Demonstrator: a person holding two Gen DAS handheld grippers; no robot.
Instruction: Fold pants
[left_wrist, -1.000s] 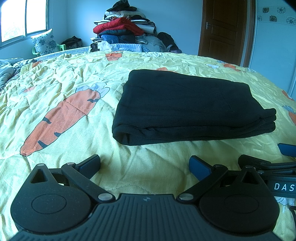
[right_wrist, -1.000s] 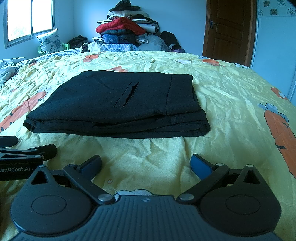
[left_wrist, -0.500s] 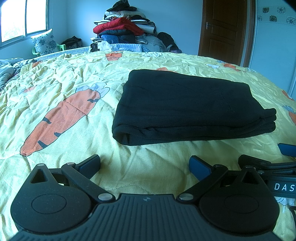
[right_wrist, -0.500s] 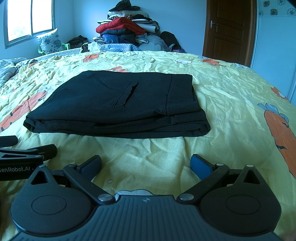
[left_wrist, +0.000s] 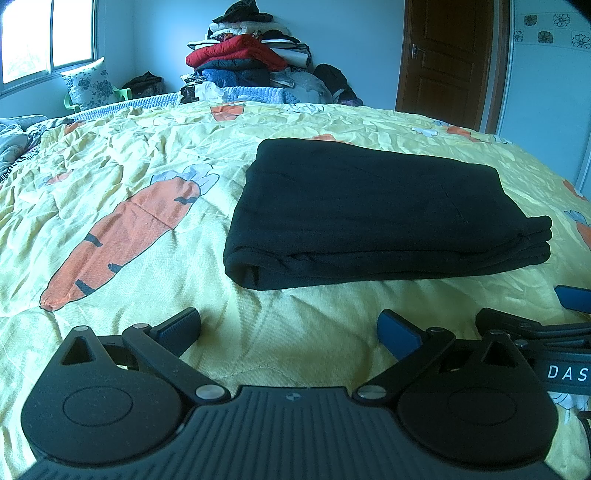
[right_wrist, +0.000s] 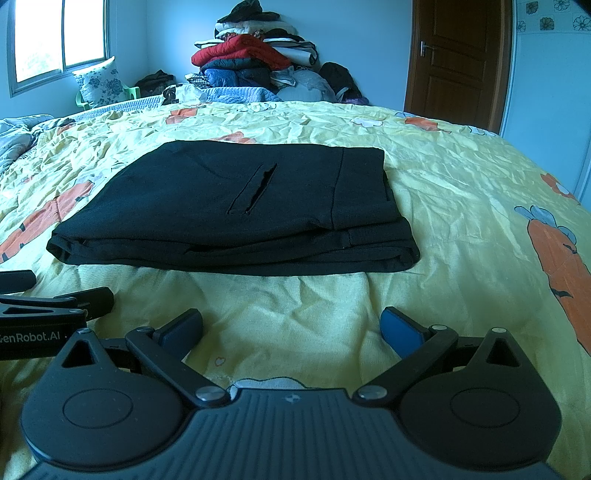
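Observation:
Black pants (left_wrist: 373, 210) lie folded into a flat rectangle on the yellow carrot-print bedspread (left_wrist: 129, 177). In the right wrist view the same pants (right_wrist: 240, 206) show a slit pocket on top. My left gripper (left_wrist: 290, 328) rests open on the bedspread, a short way in front of the pants' near edge, with nothing between its blue pads. My right gripper (right_wrist: 291, 328) is open too, low on the bedspread (right_wrist: 461, 206) in front of the pants and apart from them. Each gripper shows at the edge of the other's view: right gripper (left_wrist: 535, 325), left gripper (right_wrist: 55, 302).
A tall pile of clothes (left_wrist: 243, 55) stands at the far end of the bed. A brown door (left_wrist: 447, 62) is at the back right, a window (left_wrist: 44, 40) and a floral pillow (left_wrist: 88, 85) at the back left. Bedspread stretches wide around the pants.

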